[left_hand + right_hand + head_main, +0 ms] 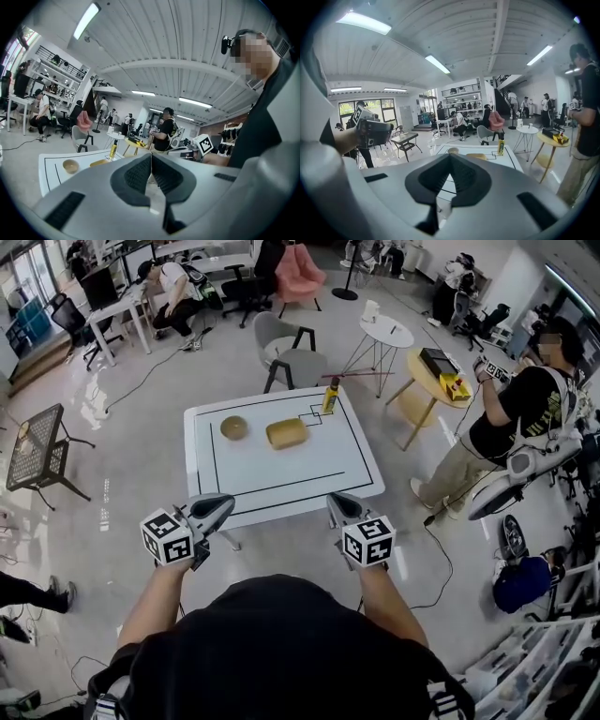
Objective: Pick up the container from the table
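White table (314,470) with black lines, tan bowl (233,427) left, yellow container (287,433) centre, upright yellow bottle (331,396) far edge

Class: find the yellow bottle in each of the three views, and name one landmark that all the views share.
Head view: yellow bottle at the far edge of the table, upper centre.
Left gripper view: left of centre.
Right gripper view: right of centre.
Shared landmark: the round bowl, left of the bottle everywhere.

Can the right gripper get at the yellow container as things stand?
Probably yes: the table between the right gripper and the yellow container is bare; bowl and bottle stand aside. Its shut jaws must open first.
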